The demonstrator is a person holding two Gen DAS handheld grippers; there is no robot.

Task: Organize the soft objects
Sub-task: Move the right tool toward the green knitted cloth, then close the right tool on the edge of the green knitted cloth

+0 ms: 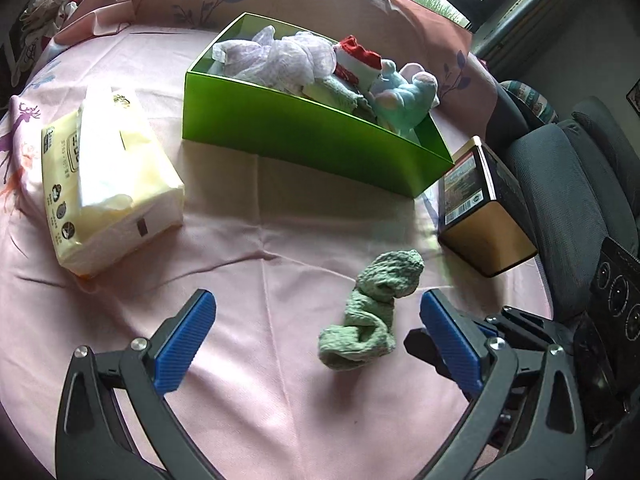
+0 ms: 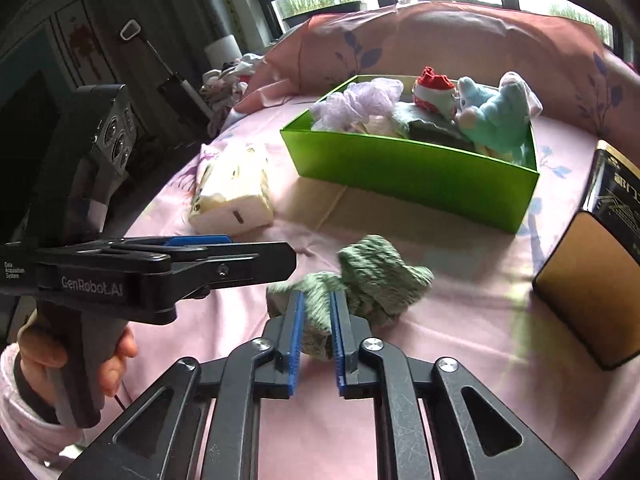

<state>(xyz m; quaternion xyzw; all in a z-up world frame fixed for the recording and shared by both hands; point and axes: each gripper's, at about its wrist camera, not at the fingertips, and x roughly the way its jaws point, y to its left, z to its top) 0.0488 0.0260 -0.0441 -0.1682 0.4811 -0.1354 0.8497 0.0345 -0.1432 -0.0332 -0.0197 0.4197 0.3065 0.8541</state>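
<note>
The green sock [image 1: 370, 312] is lying crumpled on the pink sheet [image 1: 248, 312], in front of the green box [image 1: 304, 136] and just left of the gold-and-black tin [image 1: 478, 208]. The left gripper [image 1: 316, 336] is hanging over it with jaws spread wide, blue pads [image 1: 186, 340] well clear of the fabric on both sides, nothing grasped. The sock is sitting between those pads, nearer the right-hand one.

Over in the right wrist view, the right gripper [image 2: 316, 328] is sitting with its blue pads [image 2: 296, 332] close together and a fold of the green sock [image 2: 376, 276] running between them; the cloth is looking blurred there, and the pads are appearing to flank it narrowly rather than squeeze hard, so I cannot tell for sure whether it is clenched on it. The left gripper [image 2: 280, 258] is reaching in from the left edge, seen side-on, a hand [image 2: 80, 356] in a pale pink sleeve wrapped round its handle.

Behind, the green box [image 2: 416, 172] is already holding a lilac mesh puff [image 2: 368, 98], a red-and-white plush [image 2: 434, 90] and a pale blue plush [image 2: 496, 116]. A tissue pack [image 2: 236, 196] is lying to its left, the tin [image 2: 592, 280] standing at the right edge, a pink pillow [image 2: 440, 36] propped behind
</note>
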